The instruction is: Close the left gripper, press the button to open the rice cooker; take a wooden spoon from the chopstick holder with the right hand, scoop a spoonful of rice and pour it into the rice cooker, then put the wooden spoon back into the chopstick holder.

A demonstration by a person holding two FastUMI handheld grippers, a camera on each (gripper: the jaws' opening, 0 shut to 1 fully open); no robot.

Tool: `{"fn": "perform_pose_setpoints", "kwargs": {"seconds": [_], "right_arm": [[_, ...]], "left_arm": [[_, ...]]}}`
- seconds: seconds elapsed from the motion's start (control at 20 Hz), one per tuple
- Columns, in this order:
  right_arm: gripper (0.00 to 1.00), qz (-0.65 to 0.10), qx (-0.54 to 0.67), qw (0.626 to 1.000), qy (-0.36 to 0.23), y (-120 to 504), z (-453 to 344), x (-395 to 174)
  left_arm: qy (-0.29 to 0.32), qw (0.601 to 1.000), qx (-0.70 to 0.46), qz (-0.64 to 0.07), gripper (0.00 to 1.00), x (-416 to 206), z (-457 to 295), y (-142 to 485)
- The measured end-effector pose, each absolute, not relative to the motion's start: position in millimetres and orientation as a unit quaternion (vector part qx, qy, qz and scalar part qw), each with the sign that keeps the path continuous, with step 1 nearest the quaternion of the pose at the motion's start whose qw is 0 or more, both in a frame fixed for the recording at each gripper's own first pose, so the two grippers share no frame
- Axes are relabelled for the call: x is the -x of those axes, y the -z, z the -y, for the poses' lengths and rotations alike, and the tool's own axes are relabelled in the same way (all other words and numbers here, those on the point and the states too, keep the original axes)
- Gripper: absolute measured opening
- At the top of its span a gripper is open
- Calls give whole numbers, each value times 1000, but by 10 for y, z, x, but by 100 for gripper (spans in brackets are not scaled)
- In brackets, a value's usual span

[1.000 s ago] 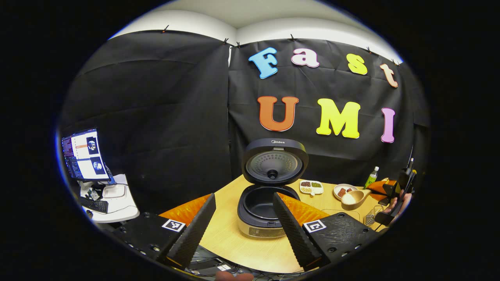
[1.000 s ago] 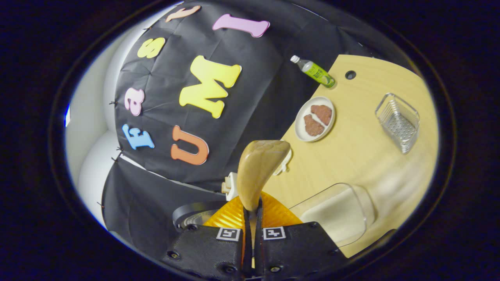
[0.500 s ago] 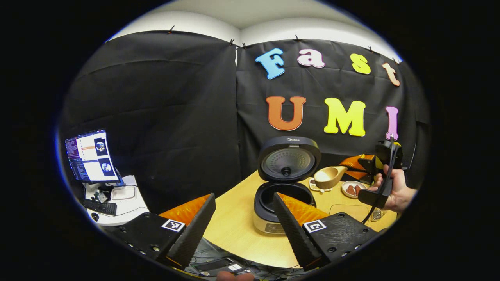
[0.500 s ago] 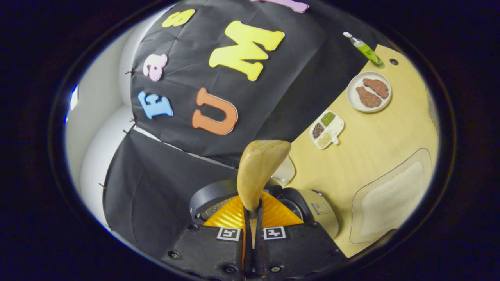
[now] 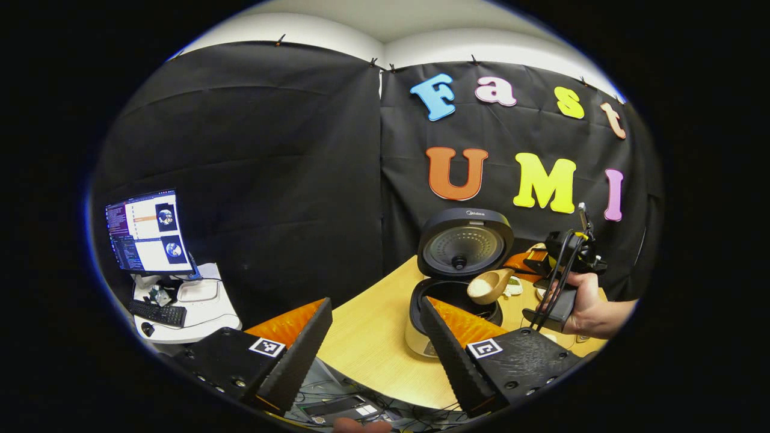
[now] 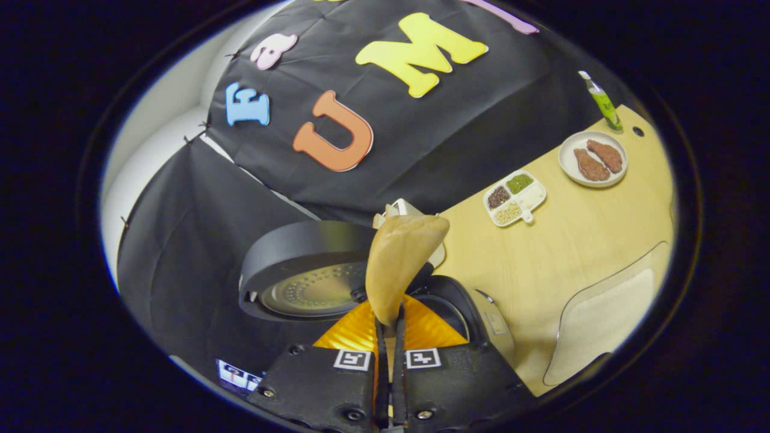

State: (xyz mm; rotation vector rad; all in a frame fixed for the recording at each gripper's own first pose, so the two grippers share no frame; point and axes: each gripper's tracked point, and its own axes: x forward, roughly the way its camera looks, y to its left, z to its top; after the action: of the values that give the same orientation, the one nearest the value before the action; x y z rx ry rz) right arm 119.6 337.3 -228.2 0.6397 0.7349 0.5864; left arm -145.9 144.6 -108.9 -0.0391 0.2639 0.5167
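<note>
The rice cooker (image 5: pixel 452 300) stands on the wooden table with its round lid (image 5: pixel 464 243) raised. Just above the pot's opening hangs the wooden spoon (image 5: pixel 488 285), its bowl tipped toward the pot. A hand holds my right gripper (image 5: pixel 562 273) just right of the cooker. In the right gripper view that gripper (image 6: pixel 390 328) is shut on the handle of the spoon (image 6: pixel 400 261), with the lid (image 6: pixel 301 276) and the pot's rim (image 6: pixel 454 304) right under it. My left gripper (image 5: pixel 376 300) is open and empty, set back in front of the cooker, to its left.
A clear tub of rice (image 6: pixel 607 313) lies at the table's right. Further back are a divided dish of grains (image 6: pixel 514 197), a plate with brown pieces (image 6: pixel 592 159) and a green bottle (image 6: pixel 601 102). A monitor (image 5: pixel 150 231) and keyboard (image 5: pixel 157 313) stand on a side table at the far left.
My right gripper has carried the spoon leftward from near the rice tub to above the open pot and tipped it. The left gripper has drifted left, away from the cooker.
</note>
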Motion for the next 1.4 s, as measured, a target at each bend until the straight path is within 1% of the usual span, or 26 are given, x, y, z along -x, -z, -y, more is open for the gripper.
{"fn": "perform_pose_setpoints", "kwargs": {"seconds": [0.1, 0.4, 0.8, 0.95, 1.4], "right_arm": [[8, -338, -273, 857, -278, 2347, -3393, -1212], [8, -312, -216, 880, -285, 2396, -3458, -1189], [8, -288, -156, 896, -299, 2358, -3541, -1117], [8, -282, -141, 902, -295, 2320, -3532, -1134], [8, -230, -61, 921, -309, 2098, -3546, -1123]], "left_arm": [[-260, 957, 18, -131, 95, 1483, -1478, 1087], [-268, 954, 16, -135, 95, 1627, -1642, 1113], [-275, 953, 18, -128, 95, 1734, -1711, 1096], [-275, 953, 23, -126, 95, 1740, -1709, 1101], [-260, 958, 26, -115, 95, 1694, -1692, 1071]]}}
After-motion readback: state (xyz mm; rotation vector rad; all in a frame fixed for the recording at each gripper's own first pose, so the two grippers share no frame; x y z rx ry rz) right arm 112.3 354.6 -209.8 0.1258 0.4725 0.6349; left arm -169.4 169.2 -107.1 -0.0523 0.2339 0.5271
